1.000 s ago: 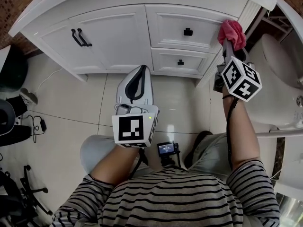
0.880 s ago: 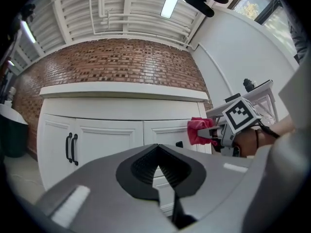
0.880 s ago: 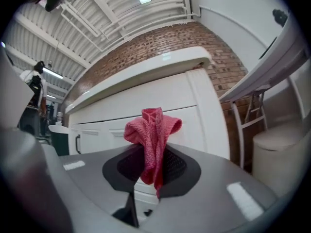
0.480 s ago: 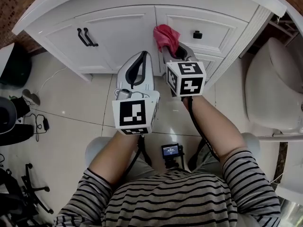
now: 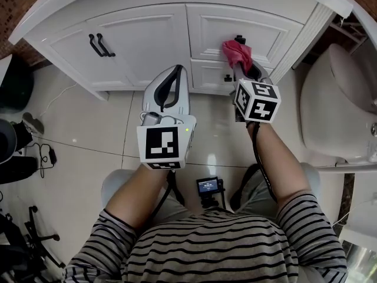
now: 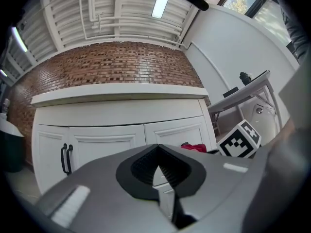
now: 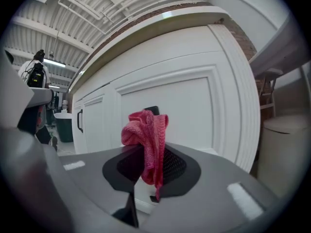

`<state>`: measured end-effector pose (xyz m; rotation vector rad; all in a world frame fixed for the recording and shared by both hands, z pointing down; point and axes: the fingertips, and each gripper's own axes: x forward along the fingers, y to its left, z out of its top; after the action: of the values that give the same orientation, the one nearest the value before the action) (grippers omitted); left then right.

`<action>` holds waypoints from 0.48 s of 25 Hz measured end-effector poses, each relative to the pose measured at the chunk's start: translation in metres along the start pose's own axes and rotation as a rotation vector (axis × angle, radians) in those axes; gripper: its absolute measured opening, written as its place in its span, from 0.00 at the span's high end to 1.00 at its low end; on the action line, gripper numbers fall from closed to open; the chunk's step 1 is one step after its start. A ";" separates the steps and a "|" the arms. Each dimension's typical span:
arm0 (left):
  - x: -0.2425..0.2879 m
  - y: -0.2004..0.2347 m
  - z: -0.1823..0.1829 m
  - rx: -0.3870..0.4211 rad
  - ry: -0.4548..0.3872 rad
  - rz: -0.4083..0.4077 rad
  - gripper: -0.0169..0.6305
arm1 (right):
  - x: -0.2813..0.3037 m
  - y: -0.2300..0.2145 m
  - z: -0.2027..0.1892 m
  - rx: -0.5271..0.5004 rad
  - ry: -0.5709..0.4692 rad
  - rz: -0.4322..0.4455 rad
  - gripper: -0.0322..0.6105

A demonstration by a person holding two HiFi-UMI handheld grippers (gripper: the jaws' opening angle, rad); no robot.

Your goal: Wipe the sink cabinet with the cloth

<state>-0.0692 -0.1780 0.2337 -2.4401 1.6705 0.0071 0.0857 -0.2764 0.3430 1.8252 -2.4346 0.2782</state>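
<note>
Cabinet [image 5: 147,40]: white, 2 doors on person's left, 2 drawers on the right, viewed from above. Toilet [image 5: 339,99] is seen just beside cabinet's right end.

L gripper [image 5: 175,71]: held clear of cabinet, over floor tiles [image 5: 88,134], pointed at the door/drawer boundary. Jaws are shut together, nothing btwn them.

R gripper [image 5: 242,65]: pointed at upper drawer [image 5: 265,31], jaws clamped on cloth [image 5: 237,52].

Cloth: pink-red, bunched, sticks up out of the jaws in R gripper view [image 7: 147,132]. It is positioned at upper drawer front, partly covering the black knob [image 7: 151,110]. Contact w/ drawer face can't be confirmed.
</note>
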 end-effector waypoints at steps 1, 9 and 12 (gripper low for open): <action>0.000 -0.001 0.000 0.003 0.000 -0.002 0.99 | -0.004 -0.011 -0.001 0.000 0.001 -0.018 0.84; 0.002 -0.013 -0.003 0.013 0.007 -0.017 0.99 | -0.037 -0.103 0.013 0.067 -0.030 -0.181 0.84; 0.001 -0.013 -0.003 0.010 0.004 -0.016 0.99 | -0.051 -0.122 0.015 0.066 -0.047 -0.237 0.84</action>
<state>-0.0569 -0.1751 0.2380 -2.4477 1.6485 -0.0076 0.2176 -0.2648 0.3307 2.1460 -2.2326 0.3036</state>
